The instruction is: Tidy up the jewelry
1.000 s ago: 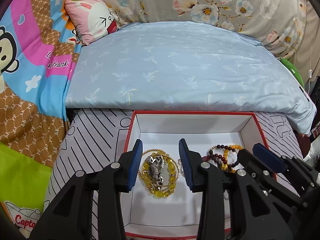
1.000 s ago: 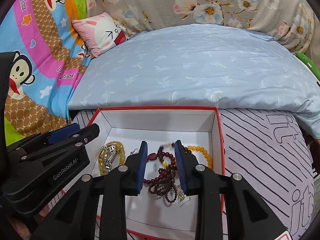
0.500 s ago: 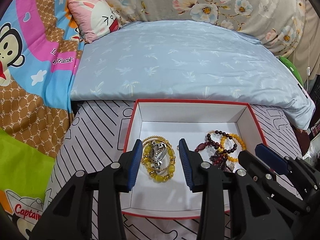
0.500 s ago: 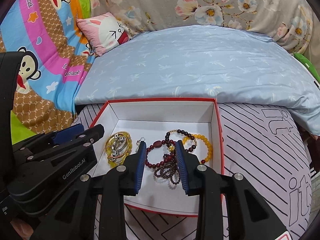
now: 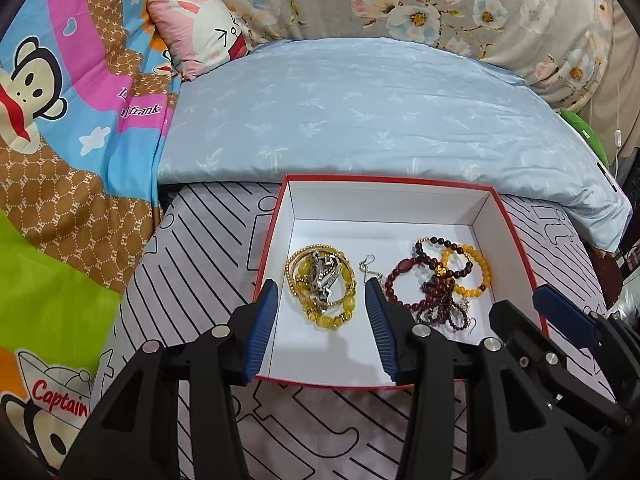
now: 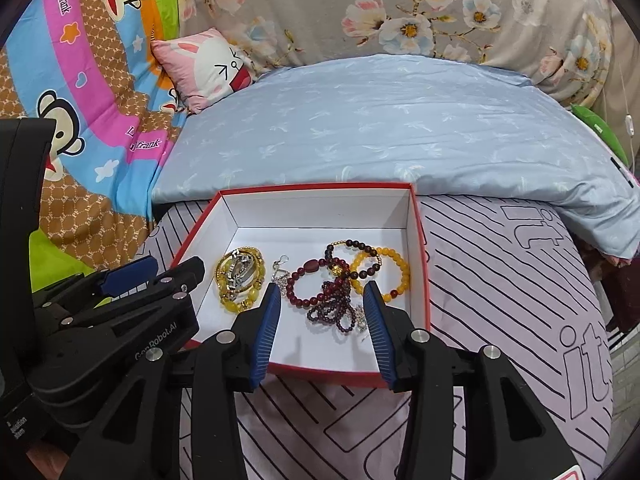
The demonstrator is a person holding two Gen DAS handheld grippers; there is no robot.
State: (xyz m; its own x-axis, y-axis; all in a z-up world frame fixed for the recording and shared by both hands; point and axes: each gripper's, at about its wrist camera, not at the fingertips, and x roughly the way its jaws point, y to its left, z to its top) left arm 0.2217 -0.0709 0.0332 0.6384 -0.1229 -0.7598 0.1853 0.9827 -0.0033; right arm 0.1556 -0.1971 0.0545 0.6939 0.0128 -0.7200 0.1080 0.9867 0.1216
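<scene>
We observe a light blue quilt (image 5: 360,120) folded across the bed behind a grey sheet with black line print (image 6: 500,280), a pink rabbit-face cushion (image 5: 204,32) at the upper left, a cartoon monkey blanket (image 5: 60,100) along the left side, and a floral fabric (image 6: 400,12) at the back.

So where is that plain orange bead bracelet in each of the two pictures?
Left wrist view: orange bead bracelet lies at the right end of the box floor, right of the left claw.
Right wrist view: it sits just beyond the right claw, near the box's right wall.
Shared landmark: the red-rimmed white box, with the dark red beads beside the bracelet.
</scene>
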